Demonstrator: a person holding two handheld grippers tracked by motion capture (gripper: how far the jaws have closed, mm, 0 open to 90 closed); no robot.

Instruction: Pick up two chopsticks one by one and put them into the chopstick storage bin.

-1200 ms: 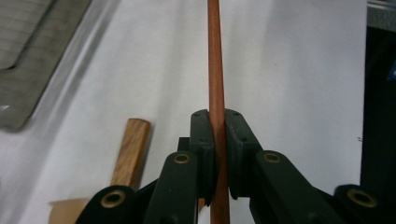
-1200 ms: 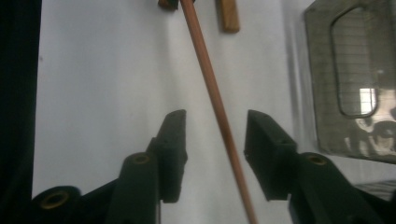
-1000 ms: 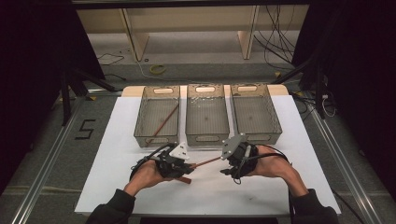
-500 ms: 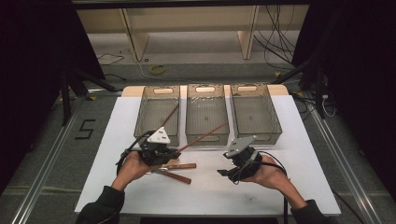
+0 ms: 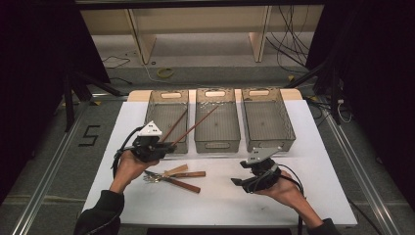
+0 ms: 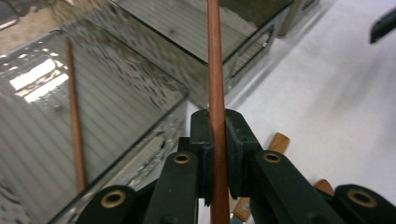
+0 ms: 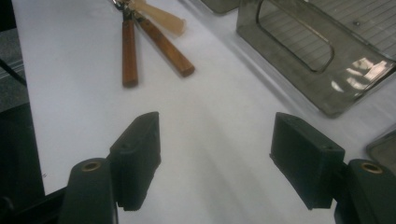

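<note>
My left gripper (image 5: 167,145) is shut on a reddish wooden chopstick (image 5: 195,125), which slants up and away over the middle clear bin (image 5: 218,145). In the left gripper view the pads clamp the chopstick (image 6: 215,70) near its lower end. A second chopstick (image 5: 178,121) lies in the left bin (image 5: 159,117); it also shows as the thin stick (image 6: 74,121) behind the bin wall. My right gripper (image 5: 240,182) hovers low over the white table; its jaws have just been opening, with nothing between the pads (image 7: 135,154).
Several wooden-handled utensils (image 5: 173,178) lie crossed on the table between the hands, seen ahead as brown handles (image 7: 130,51). A third clear bin (image 5: 269,144) stands at the right. The bin front with a handle slot (image 7: 299,60) is close to the right gripper.
The left gripper has carried the chopstick up and left, toward the bins. The right gripper has pulled back toward the near right and its jaws have spread.
</note>
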